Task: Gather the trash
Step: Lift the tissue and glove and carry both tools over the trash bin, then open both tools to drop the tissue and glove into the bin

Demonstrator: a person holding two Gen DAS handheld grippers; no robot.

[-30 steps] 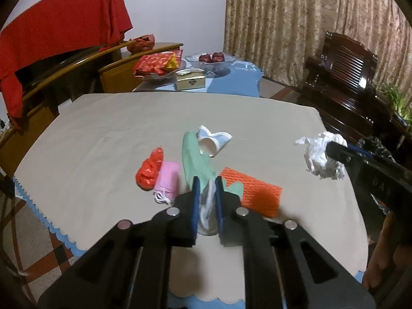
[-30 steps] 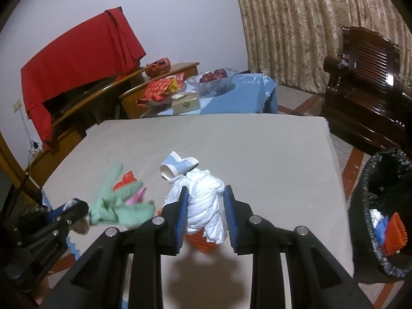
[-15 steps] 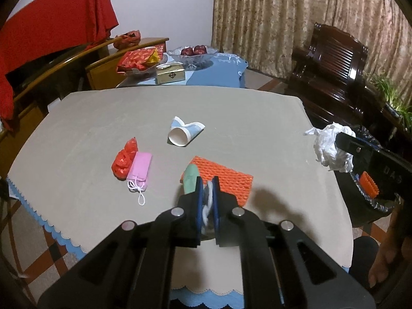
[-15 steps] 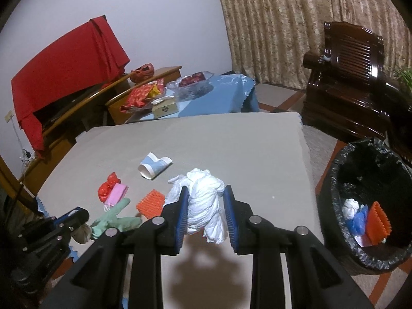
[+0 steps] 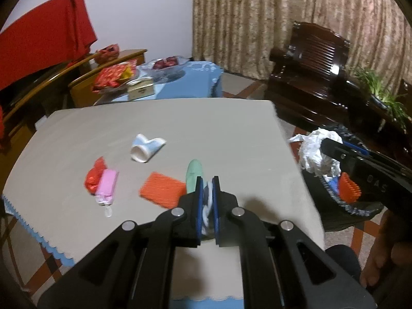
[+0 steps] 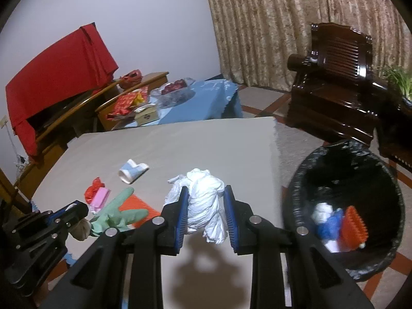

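White tissue wad [image 6: 206, 200] clenched in right gripper [image 6: 206, 206], held clear above table [image 6: 206, 141], beside trash bin [image 6: 342, 154], presumably for dropping. Green glove [image 6: 121, 213] pinched tight in left gripper [image 5: 207, 193], likely bin-bound too.

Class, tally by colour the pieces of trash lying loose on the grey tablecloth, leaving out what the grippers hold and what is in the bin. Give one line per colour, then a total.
Red: 1, the crumpled red wrapper
Pink: 1, the pink mask
Orange: 1, the orange mesh pad
White and blue: 1, the paper cup
Total: 4
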